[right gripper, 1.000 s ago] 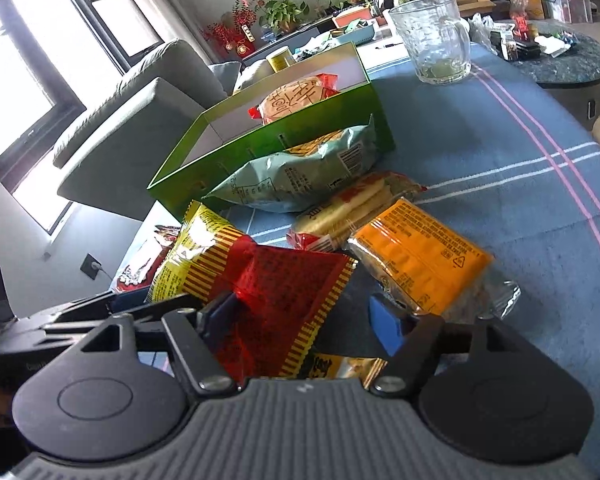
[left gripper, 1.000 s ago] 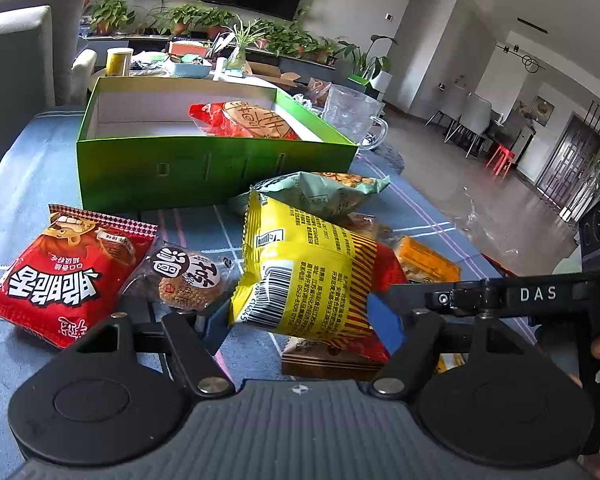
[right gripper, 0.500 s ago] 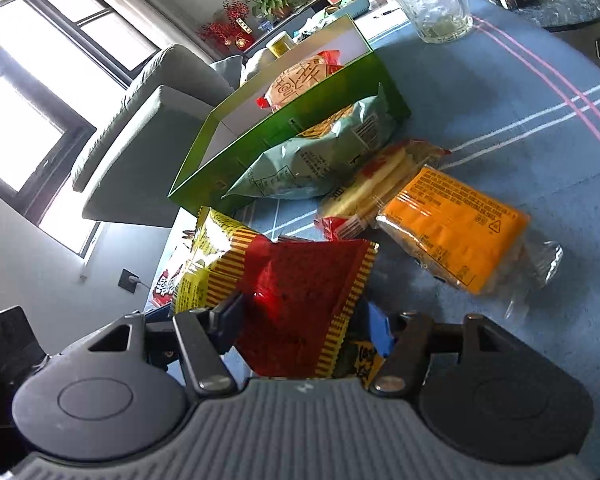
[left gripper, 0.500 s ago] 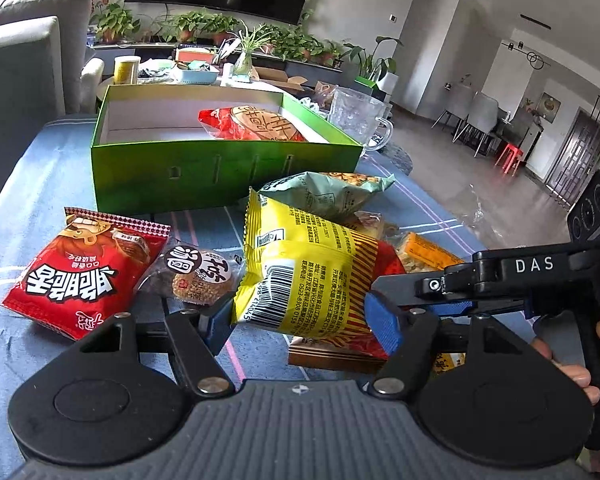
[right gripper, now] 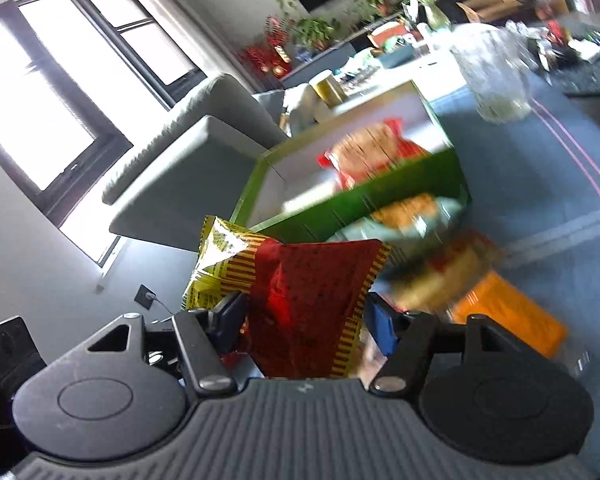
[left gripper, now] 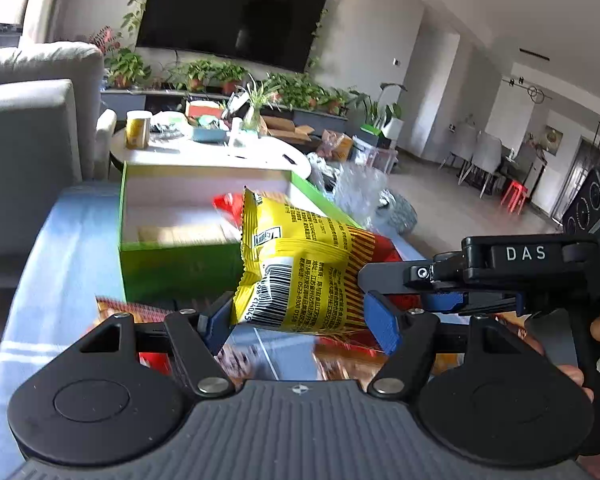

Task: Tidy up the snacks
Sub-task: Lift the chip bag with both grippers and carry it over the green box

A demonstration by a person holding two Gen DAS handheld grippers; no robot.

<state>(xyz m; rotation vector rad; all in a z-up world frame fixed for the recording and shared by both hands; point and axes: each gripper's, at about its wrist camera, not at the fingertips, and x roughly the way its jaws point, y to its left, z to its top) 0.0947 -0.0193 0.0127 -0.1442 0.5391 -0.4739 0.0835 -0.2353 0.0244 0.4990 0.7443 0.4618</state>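
A yellow and red snack bag (left gripper: 300,272) hangs in the air between both grippers, in front of the green box (left gripper: 172,268). My left gripper (left gripper: 300,320) is shut on its yellow barcode end. My right gripper (right gripper: 300,324) is shut on its red end (right gripper: 312,304); it also shows in the left wrist view (left gripper: 440,284), coming in from the right. The green box (right gripper: 380,196) holds a red cracker pack (right gripper: 372,152) and is otherwise mostly bare inside.
On the blue cloth below lie a pale green bag (right gripper: 412,216), an orange pack (right gripper: 512,316), a red bag (left gripper: 124,308) and other blurred snacks. A glass mug (right gripper: 496,76) stands right of the box. A grey sofa (left gripper: 24,136) is at left.
Both grippers have lifted the yellow and red bag off the table and carried it up toward the green box. The snacks below have dropped out of the middle of the views.
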